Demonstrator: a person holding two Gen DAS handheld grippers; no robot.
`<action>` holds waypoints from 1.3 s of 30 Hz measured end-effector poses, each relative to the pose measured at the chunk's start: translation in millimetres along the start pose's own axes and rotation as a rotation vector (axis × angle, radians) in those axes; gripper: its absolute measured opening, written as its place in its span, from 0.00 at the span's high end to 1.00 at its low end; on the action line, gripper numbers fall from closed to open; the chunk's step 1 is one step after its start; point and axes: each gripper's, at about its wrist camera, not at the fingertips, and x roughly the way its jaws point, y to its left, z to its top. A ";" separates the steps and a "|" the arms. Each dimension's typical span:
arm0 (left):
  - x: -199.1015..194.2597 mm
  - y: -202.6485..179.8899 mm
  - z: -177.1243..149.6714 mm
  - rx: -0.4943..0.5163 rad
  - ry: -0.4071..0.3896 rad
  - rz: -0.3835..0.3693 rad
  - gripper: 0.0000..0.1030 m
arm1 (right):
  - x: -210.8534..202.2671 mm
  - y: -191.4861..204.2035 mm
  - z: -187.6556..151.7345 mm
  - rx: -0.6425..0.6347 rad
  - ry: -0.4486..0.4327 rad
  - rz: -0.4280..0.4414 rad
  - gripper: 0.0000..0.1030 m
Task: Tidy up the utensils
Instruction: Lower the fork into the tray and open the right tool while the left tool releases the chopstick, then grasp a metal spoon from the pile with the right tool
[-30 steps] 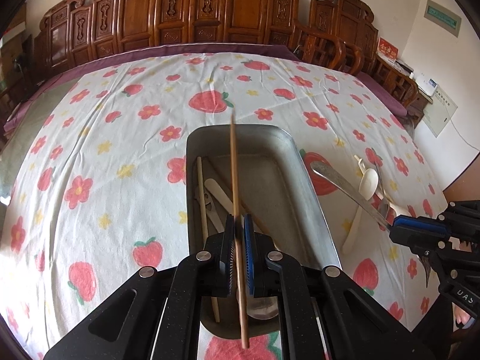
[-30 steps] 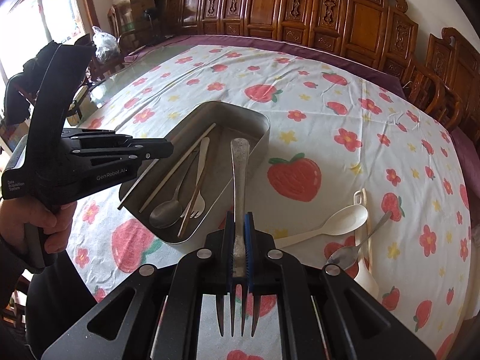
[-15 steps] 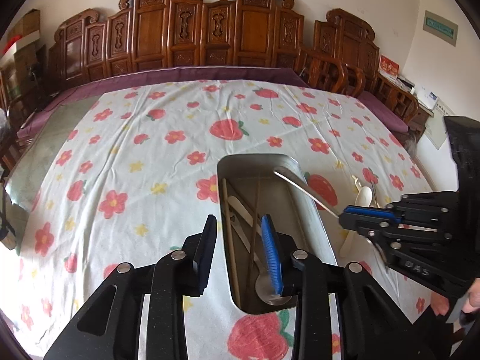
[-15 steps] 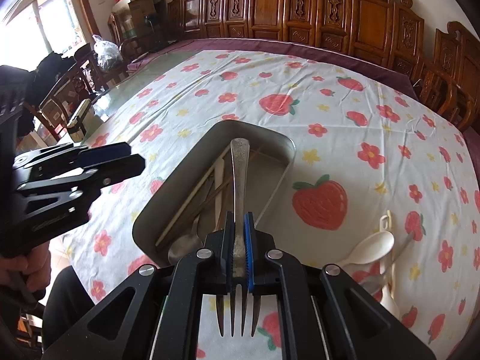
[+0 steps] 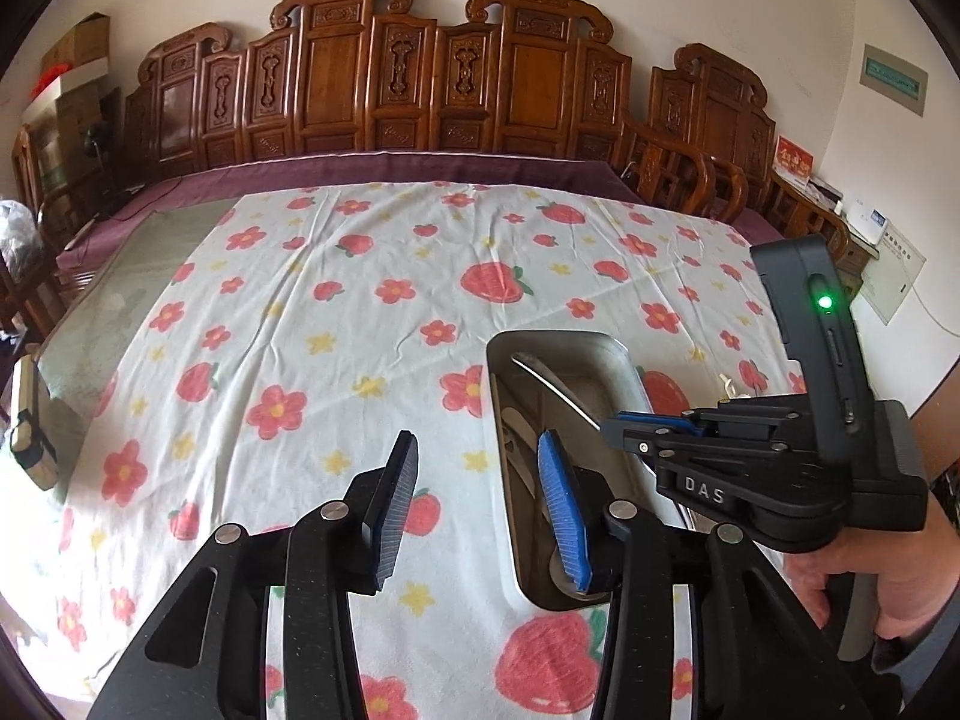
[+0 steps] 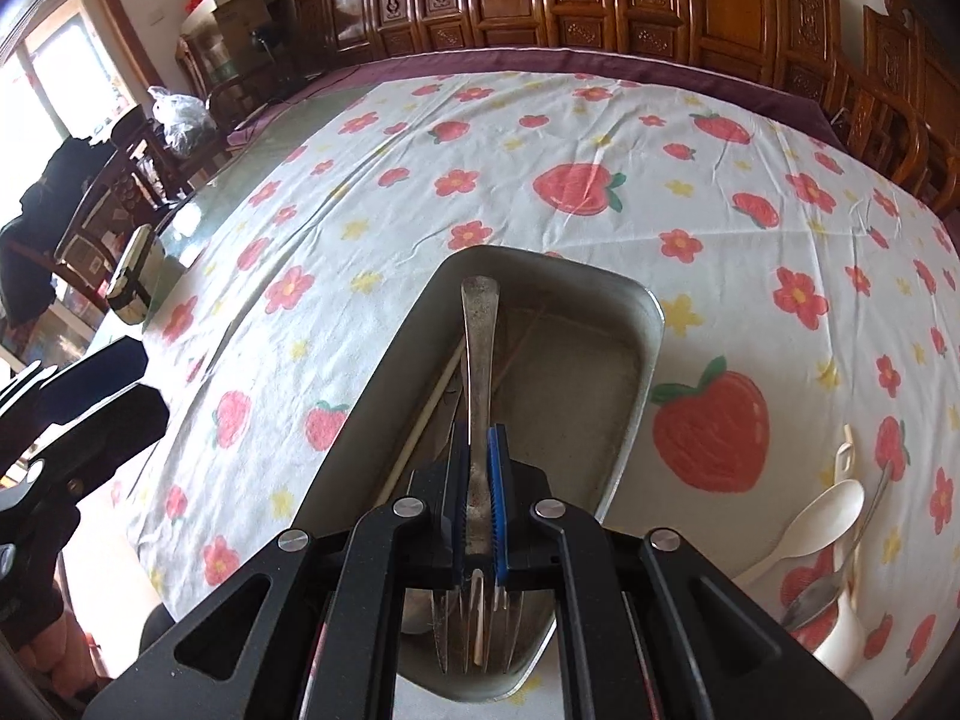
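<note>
My right gripper (image 6: 478, 492) is shut on a metal fork (image 6: 478, 348), its handle pointing forward over the metal tray (image 6: 636, 420) and its tines under the jaws. Chopsticks (image 6: 429, 408) and other utensils lie in the tray. My left gripper (image 5: 474, 504) is open and empty, just left of the tray (image 5: 501, 468). In the left wrist view the right gripper (image 5: 648, 423) holds the fork (image 5: 555, 384) above the tray. A cream plastic spoon (image 6: 822, 522) and a metal spoon (image 6: 840, 570) lie on the cloth right of the tray.
A flowered, strawberry-print tablecloth (image 5: 360, 312) covers the table. Carved wooden chairs (image 5: 456, 78) line the far side. A white ladle-like utensil (image 6: 840, 630) lies by the spoons. The table's left edge shows bare glass (image 6: 198, 204).
My left gripper let go of the chopstick into the tray, opened, and drew back to the left. My right gripper moved over the tray with the fork.
</note>
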 end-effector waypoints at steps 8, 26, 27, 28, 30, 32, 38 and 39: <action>-2.7 9.2 -3.7 -0.015 0.000 0.002 0.61 | 16.5 -5.2 -6.7 0.051 0.019 0.011 0.92; -3.2 11.8 -8.3 0.005 -0.007 0.017 0.49 | -15.1 -16.8 -7.9 0.047 -0.084 0.038 0.89; -3.6 10.5 -8.2 0.008 -0.008 0.017 0.48 | -21.5 -17.5 -9.5 0.035 -0.094 0.036 0.89; -4.2 8.7 -8.0 0.011 -0.010 0.019 0.48 | -31.2 -19.8 -13.5 0.019 -0.110 0.027 0.89; -4.8 4.5 -8.4 0.019 -0.011 0.016 0.48 | -49.7 -26.7 -24.1 -0.015 -0.134 0.016 0.89; -5.4 -0.9 -9.4 0.030 -0.012 0.016 0.42 | -66.7 -36.7 -36.4 -0.046 -0.151 -0.004 0.89; -4.5 -23.1 -10.3 -0.012 -0.023 -0.023 0.19 | -103.9 -89.2 -74.5 -0.028 -0.165 -0.060 0.89; -4.0 -28.1 -10.0 -0.015 -0.024 -0.036 0.16 | -108.2 -99.4 -79.9 -0.020 -0.166 -0.069 0.89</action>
